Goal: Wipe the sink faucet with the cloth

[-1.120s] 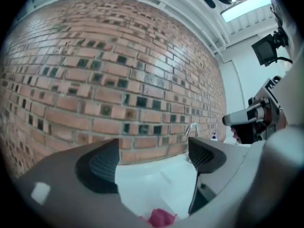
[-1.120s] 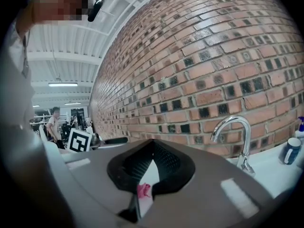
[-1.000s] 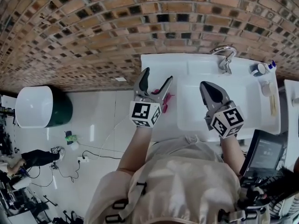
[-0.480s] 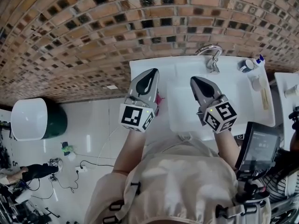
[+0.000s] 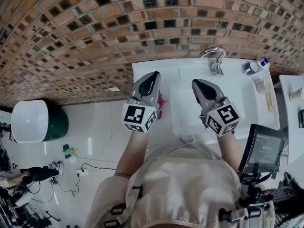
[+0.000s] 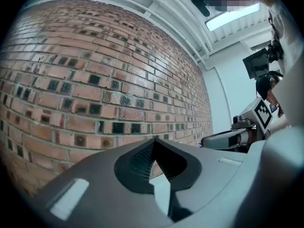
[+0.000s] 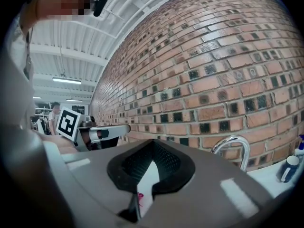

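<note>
My left tool (image 5: 152, 77) is pressed together at the cloth (image 5: 161, 102), maybe barely catching it, so I may drop it before the faucet (image 5: 216, 58).

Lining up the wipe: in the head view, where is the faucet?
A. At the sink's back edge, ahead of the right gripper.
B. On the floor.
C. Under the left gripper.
A: the faucet rises at the back of the sink, just beyond the right gripper.
</note>
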The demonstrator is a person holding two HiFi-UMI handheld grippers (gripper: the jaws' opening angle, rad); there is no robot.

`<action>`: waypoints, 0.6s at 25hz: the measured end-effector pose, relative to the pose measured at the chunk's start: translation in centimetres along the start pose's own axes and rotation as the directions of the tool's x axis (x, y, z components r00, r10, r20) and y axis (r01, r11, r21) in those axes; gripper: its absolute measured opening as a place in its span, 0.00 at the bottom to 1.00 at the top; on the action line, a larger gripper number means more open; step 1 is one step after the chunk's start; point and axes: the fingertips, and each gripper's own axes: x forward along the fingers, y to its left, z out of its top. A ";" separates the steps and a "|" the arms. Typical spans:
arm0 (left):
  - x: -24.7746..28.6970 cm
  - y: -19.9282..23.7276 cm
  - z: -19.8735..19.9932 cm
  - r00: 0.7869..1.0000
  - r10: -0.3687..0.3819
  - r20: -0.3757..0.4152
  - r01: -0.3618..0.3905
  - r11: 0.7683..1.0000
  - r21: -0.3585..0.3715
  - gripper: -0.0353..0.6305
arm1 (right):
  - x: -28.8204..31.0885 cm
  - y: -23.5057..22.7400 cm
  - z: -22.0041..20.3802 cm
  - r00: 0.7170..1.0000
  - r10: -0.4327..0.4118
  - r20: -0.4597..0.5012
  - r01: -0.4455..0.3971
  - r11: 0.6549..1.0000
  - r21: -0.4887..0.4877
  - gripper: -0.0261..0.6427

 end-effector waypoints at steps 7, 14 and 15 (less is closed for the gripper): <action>0.3 -1.6 -0.7 0.993 -0.112 -0.026 0.110 0.992 -0.060 0.06 | 0.0 0.2 0.1 1.000 0.001 0.005 -0.001 1.000 -0.008 0.02; 1.0 -4.0 -1.4 0.972 -0.217 -0.092 0.216 0.976 -0.024 0.06 | -0.1 0.2 0.5 1.000 -0.002 0.018 0.002 1.000 -0.006 0.02; 1.0 -4.1 -1.4 0.971 -0.220 -0.094 0.219 0.976 -0.022 0.06 | -0.1 0.2 0.5 1.000 -0.002 0.019 0.003 1.000 -0.007 0.02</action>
